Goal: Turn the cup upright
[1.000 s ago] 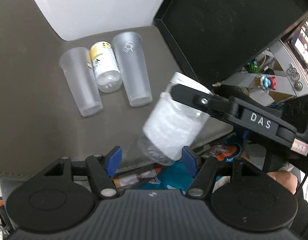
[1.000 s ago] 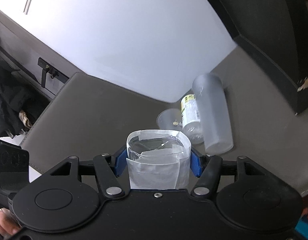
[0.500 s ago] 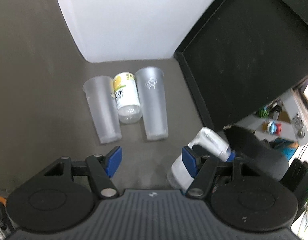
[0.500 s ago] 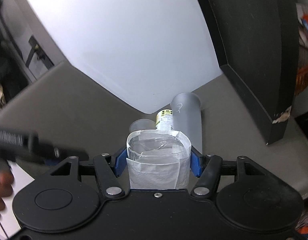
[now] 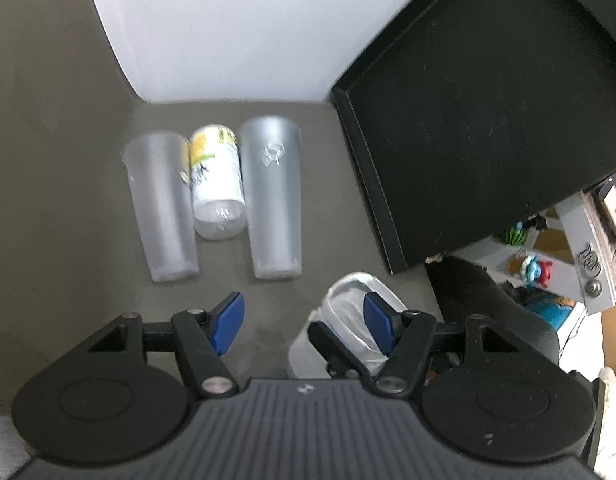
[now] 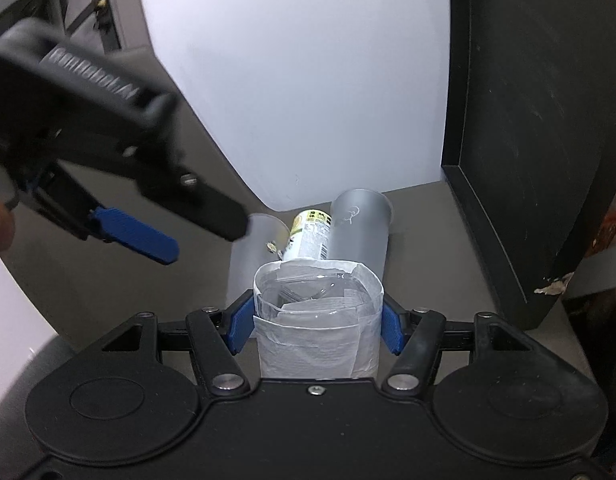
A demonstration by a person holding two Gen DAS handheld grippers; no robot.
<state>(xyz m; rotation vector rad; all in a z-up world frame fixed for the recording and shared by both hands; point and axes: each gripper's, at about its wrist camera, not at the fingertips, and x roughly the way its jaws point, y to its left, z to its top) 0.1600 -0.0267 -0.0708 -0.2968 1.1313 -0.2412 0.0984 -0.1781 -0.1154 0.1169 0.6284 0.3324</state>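
left wrist view: the left hand-held gripper [image 5: 297,324] hangs with its blue pads wide apart and nothing between them; a second ago the paper-wrapped cup [image 5: 348,332] was tilted high in front of it, now it sits low at the near right, over the grey surface [image 5: 59,208].
far side: 2 frosted cups [image 5: 273,196] and a printed cup [image 5: 216,184] lie on their sides.
right wrist view: the right hand-held gripper [image 6: 314,322] is clamped on the cup [image 6: 318,320] at both sides, as before.
cup axis: long axis about vertical, mouth up.
meaning: likely flipped; setting down and release remain.

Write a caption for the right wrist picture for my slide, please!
Right gripper squeezes a paper-wrapped cup, three cups lying behind.
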